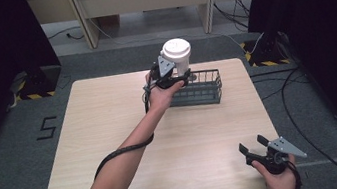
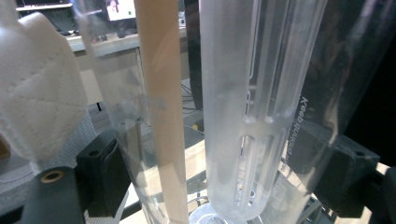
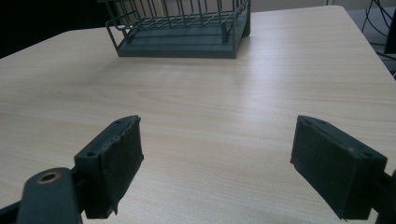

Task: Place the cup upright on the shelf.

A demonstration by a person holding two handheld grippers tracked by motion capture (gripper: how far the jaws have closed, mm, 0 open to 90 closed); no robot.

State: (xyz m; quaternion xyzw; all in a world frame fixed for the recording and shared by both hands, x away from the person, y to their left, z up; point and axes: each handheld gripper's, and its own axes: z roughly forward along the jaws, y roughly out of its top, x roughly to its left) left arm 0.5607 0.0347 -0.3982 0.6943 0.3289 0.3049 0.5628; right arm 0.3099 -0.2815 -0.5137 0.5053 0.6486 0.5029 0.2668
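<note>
Clear plastic bottle [image 1: 177, 56], white lid, clamped mid-body in left gripper [image 1: 172, 77], held over wire basket [image 1: 209, 92] at table [image 1: 111, 133] far side. Rigid, light, slick wall: grip mid-body. Right gripper [image 1: 257, 148] spread wide, empty, near right.

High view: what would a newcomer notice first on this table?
The eye goes first to the clear bottle with a white lid, held up by the left gripper just above the dark wire basket at the table's far side. The right gripper waits open near the front right corner, holding nothing.
</note>
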